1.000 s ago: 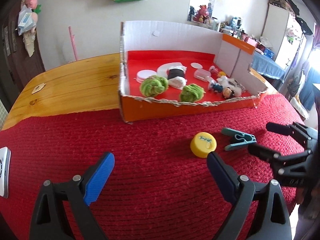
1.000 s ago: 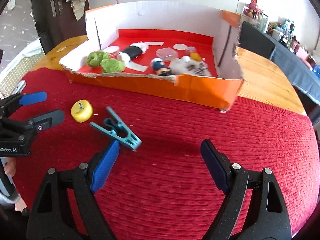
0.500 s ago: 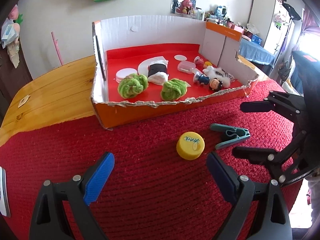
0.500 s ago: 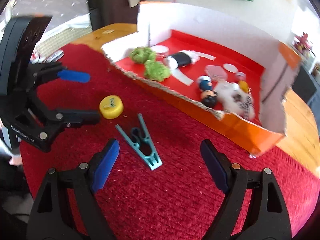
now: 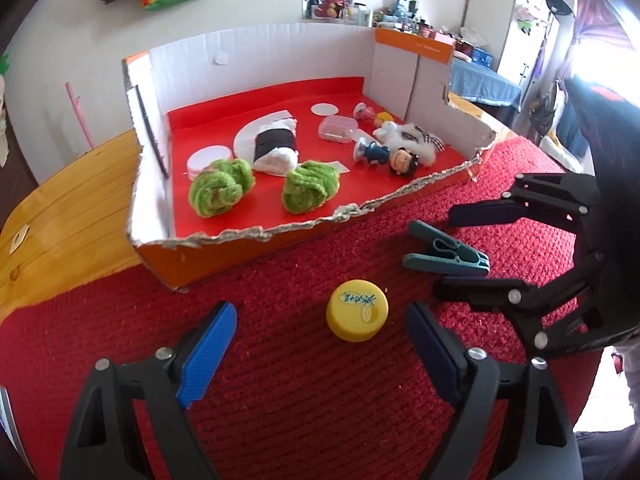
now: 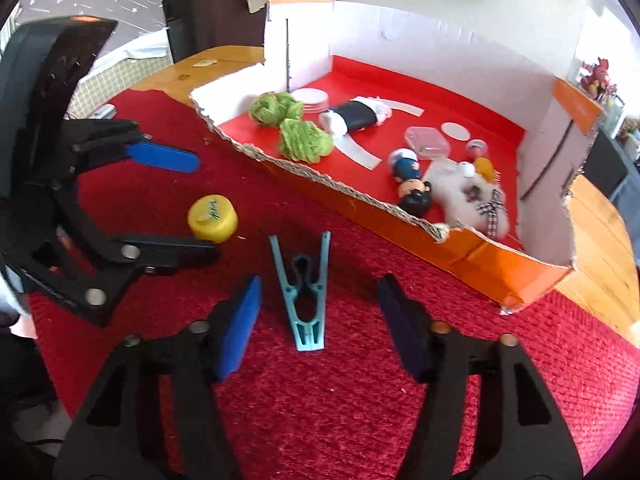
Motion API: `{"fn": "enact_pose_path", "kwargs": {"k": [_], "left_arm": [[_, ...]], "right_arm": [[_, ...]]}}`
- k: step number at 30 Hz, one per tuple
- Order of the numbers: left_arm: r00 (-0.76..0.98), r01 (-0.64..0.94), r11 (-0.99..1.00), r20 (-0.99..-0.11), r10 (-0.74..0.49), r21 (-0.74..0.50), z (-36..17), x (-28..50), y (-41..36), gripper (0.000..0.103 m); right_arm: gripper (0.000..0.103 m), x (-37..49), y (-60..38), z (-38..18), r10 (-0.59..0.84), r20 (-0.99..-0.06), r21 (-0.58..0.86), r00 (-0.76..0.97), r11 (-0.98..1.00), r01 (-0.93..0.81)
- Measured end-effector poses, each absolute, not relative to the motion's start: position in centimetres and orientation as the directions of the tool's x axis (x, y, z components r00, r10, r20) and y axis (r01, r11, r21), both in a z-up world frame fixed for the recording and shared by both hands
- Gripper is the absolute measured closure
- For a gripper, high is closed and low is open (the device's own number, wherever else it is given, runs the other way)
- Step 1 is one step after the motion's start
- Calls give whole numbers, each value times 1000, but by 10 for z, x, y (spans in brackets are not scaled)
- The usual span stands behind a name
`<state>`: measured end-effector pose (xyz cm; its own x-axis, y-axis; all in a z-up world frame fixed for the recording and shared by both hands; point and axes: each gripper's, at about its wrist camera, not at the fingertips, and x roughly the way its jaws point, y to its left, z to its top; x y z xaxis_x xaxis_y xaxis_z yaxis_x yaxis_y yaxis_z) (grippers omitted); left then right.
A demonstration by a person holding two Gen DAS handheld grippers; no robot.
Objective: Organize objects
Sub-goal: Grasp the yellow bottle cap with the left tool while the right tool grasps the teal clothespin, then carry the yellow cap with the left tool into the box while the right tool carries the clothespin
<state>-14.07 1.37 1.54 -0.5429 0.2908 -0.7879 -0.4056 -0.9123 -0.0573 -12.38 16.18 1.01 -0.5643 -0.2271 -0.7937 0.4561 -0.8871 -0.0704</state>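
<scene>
A yellow bottle cap [image 5: 357,315] lies on the red knitted mat, just ahead of my open left gripper [image 5: 320,344] and between its fingers' lines. It also shows in the right wrist view [image 6: 213,218]. A teal clothespin [image 6: 305,297] lies on the mat between the open fingers of my right gripper [image 6: 320,320]; it shows in the left wrist view [image 5: 448,258] with the right gripper [image 5: 452,256] around it. The orange cardboard box [image 5: 280,236] behind holds green yarn balls [image 5: 221,187], figurines and lids.
The box's torn front rim [image 6: 320,178] stands just beyond both objects. The bare wooden table [image 5: 72,216] lies left of the box and also shows in the right wrist view [image 6: 600,256]. A phone-like object [image 6: 105,111] lies at the mat's far edge.
Both grippers have moved forward and down: the left one closer to the yellow cap, the right one so that the clothespin now lies between its fingers. Both stay open.
</scene>
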Motion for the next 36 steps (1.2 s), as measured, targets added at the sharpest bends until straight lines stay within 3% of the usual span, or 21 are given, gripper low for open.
{"fn": "enact_pose_path", "kwargs": {"k": [5,9,36], "left_arm": [[-549,-434,-899,-773,316,-59,15,-139,17,39],[-554,-450,-890,-760,340,-70,18,-134,17,72],[-627,-467,-881,-675,389,-73,60,-100,14,72]], "right_arm": [[76,-123,164,10,-253,-786,-46,-563,-885,463],[79,-116,159,11,-233,-794,-74,-562,-880,470],[79,-93,164,55,-316,-733,10,-603,-891,454]]}}
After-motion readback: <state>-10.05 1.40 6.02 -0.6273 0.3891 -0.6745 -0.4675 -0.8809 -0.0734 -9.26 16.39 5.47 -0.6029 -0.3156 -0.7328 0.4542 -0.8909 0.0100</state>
